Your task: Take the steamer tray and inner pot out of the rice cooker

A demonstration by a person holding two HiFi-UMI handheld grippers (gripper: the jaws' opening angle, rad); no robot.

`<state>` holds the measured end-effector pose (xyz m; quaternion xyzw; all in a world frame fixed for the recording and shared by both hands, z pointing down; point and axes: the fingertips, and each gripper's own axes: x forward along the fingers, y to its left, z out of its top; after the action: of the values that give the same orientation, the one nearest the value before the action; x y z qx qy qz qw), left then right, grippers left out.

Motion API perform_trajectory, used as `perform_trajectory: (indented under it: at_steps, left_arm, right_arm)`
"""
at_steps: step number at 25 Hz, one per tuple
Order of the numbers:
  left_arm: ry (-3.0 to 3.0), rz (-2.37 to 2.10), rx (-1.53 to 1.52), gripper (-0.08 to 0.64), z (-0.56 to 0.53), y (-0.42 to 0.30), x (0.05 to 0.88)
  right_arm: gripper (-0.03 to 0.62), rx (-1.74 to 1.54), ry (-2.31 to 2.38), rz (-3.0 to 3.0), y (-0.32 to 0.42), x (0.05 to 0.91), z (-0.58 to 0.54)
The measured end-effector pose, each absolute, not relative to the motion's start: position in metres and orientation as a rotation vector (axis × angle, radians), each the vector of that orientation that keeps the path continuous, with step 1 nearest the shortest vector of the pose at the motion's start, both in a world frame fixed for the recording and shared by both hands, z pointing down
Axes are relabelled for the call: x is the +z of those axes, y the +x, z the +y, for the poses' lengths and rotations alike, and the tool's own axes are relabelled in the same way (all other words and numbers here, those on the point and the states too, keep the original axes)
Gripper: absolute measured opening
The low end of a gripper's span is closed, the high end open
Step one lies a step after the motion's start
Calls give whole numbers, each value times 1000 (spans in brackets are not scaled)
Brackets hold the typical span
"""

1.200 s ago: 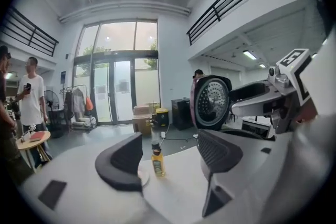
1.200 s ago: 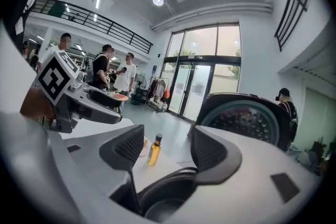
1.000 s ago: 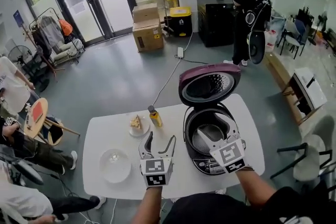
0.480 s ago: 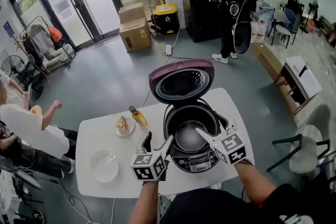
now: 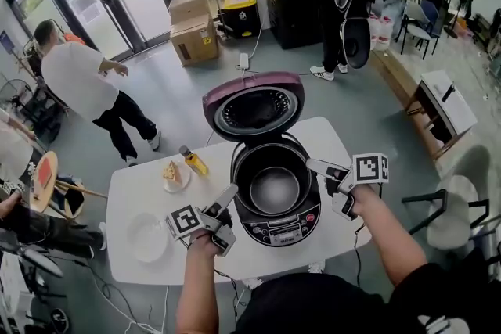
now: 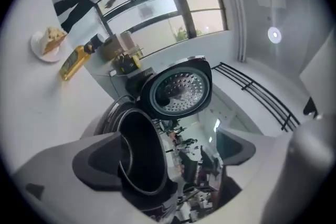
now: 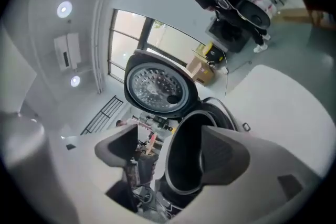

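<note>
White table (image 5: 344,138) in an open hall, with the rice cooker (image 5: 275,229) standing on it, lid (image 5: 252,107) up. Over the last second both grippers have been rolling onto their sides and moving out to either side of the cooker. Both sets of jaws have just been opening. This reads as lining up a two-sided grab on the inner pot (image 5: 274,185), not yet made.

Jaws of the left gripper (image 5: 228,209) are standing about as wide as they go, released and gripping nothing. In its own view the pot's near rim and dark wall are sitting in the gap, close to one jaw; contact is not clear.

Jaws of the right gripper (image 5: 324,182) are standing partway apart, also released. The pot rim is showing between them, with no pad pressing on it.

The inner pot is still sitting in the cooker, shiny bottom bare, and no steamer tray is showing inside it. Further left on the table a white round dish (image 5: 147,237) is lying; cannot tell if that is the tray. Beyond it are a yellow bottle (image 5: 193,162) and a small plate with food (image 5: 171,174). People are standing on the grey floor behind.
</note>
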<state>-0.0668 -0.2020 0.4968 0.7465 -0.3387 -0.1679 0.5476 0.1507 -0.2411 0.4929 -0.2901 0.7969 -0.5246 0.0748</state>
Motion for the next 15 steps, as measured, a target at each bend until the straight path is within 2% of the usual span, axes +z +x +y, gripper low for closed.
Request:
perform_trajectory:
  at_steps: [6, 15]
  left_arm:
    - [1595, -658, -537, 561, -203, -66, 511]
    - [1510, -600, -539, 575, -201, -58, 528]
  right_arm:
    - [357, -1869, -666, 2135, 152, 530, -235]
    - [357, -1963, -659, 2130, 148, 553, -227]
